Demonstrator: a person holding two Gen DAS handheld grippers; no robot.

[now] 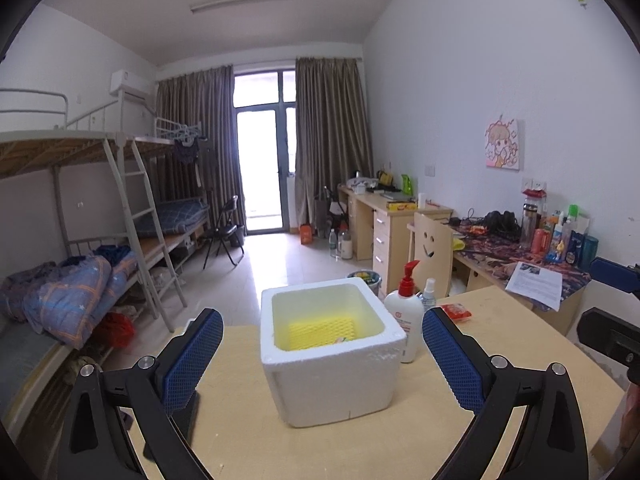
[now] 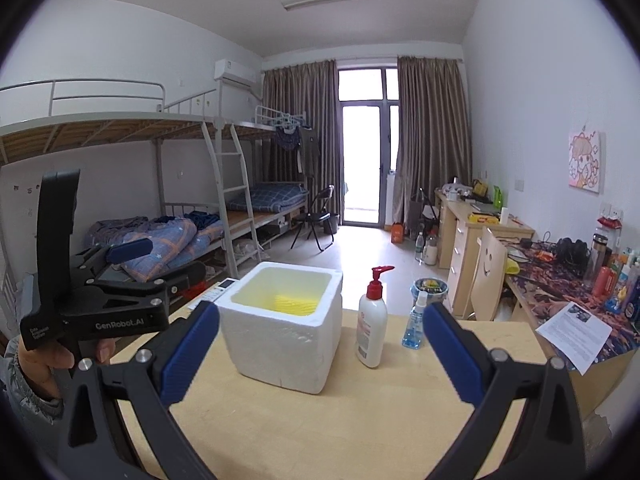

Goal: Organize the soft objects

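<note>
A shared dorm room. Metal bunk beds with quilts line one wall, and cluttered desks line the other. Curtains frame a balcony door.

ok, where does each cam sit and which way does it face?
Left wrist: on the left gripper, facing the foam box from close; own open blue fingers and the right gripper at the right edge show.
Right wrist: on the right gripper, right of the box; the left gripper and a hand show.
Shared: box, lotion bottle, table.
</note>
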